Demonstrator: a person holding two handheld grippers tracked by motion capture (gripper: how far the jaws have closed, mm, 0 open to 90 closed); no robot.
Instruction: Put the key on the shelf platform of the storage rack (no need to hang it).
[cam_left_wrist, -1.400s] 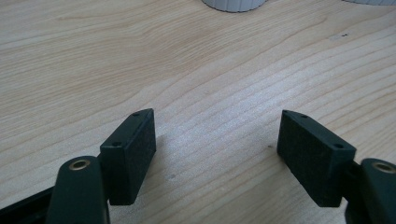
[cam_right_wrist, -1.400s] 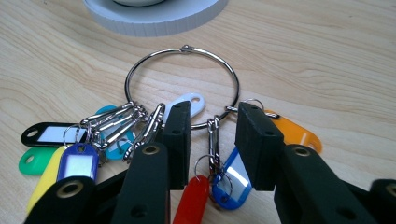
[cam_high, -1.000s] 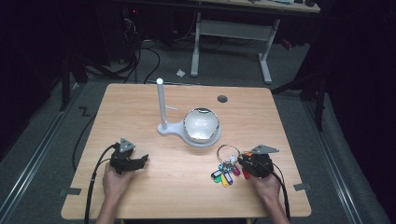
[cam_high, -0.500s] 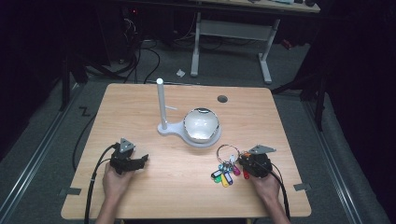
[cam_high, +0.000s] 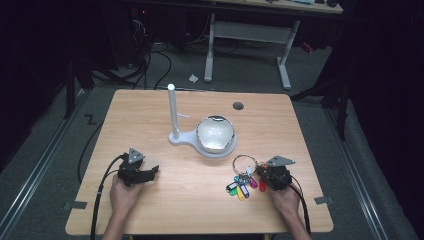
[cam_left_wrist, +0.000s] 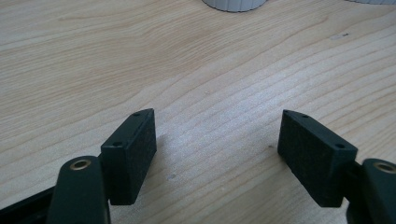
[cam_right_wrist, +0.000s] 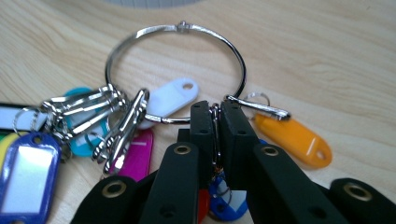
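The right gripper (cam_right_wrist: 215, 112) has just been closing its jaws, now clamped on the key ring (cam_right_wrist: 175, 70) lying with its coloured tags (cam_high: 240, 186) on the wooden surface (cam_high: 200, 200), while the left gripper (cam_left_wrist: 217, 135) rests wide open, empty.

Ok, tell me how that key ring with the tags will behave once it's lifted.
The key ring is thin bare metal, so it will probably stay stiff but could twist in the right tool, whose jaws have just been closing onto its lower edge. The tags hang on small loose loops, so they will likely dangle, swing and bunch together.
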